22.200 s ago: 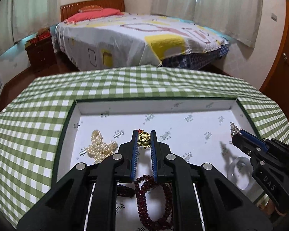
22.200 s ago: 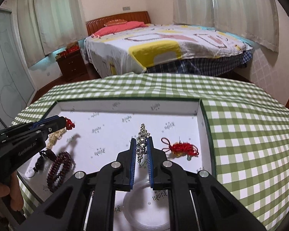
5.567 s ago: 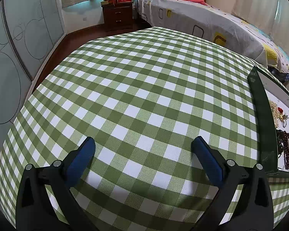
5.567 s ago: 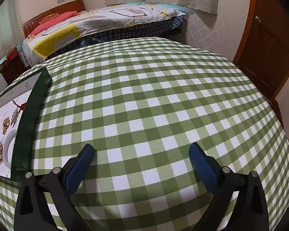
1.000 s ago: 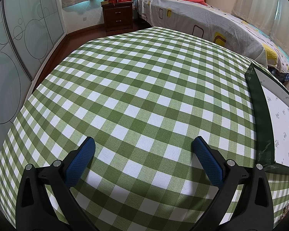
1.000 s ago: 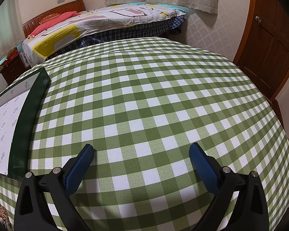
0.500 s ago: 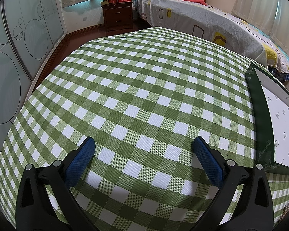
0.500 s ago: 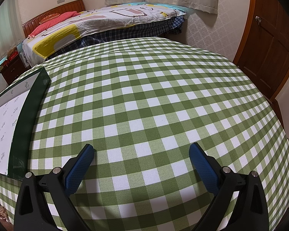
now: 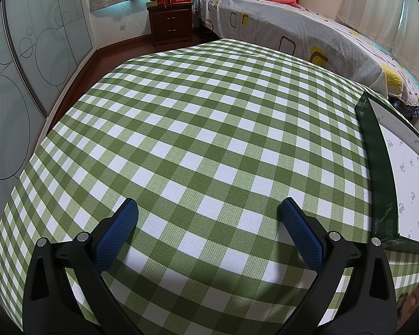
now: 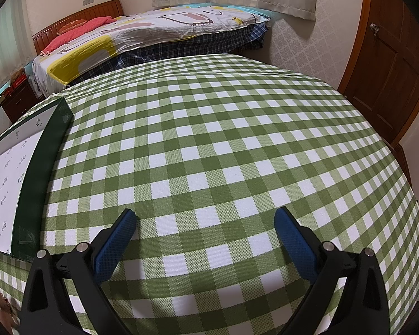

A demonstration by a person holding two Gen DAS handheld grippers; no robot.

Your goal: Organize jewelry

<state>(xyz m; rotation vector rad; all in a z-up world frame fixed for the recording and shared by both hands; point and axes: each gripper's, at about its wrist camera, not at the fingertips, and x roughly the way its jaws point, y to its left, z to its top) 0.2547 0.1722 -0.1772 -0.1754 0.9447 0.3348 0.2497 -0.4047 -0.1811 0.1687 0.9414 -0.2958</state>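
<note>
My left gripper point(image 9: 206, 209) is wide open and empty, resting low over the green checked tablecloth point(image 9: 209, 128). The dark green tray with white patterned lining point(image 9: 377, 167) lies at the right edge of the left wrist view; the part I see holds no jewelry. My right gripper point(image 10: 205, 217) is wide open and empty over the cloth point(image 10: 223, 139). The same tray point(image 10: 33, 173) sits at the left edge of the right wrist view, its visible lining bare. No jewelry shows clearly in either view.
A bed point(image 9: 293, 28) stands beyond the table, with a wooden nightstand point(image 9: 171, 22) beside it. A wooden door point(image 10: 391, 64) is at the right. Sliding glass panels point(image 9: 28, 69) line the left wall. A bit of a hand point(image 9: 417, 298) shows at the tray's near corner.
Both grippers have stayed still over the last second. Since 5.6 s ago, the jewelry seen in the tray is no longer visible; the visible lining is bare.
</note>
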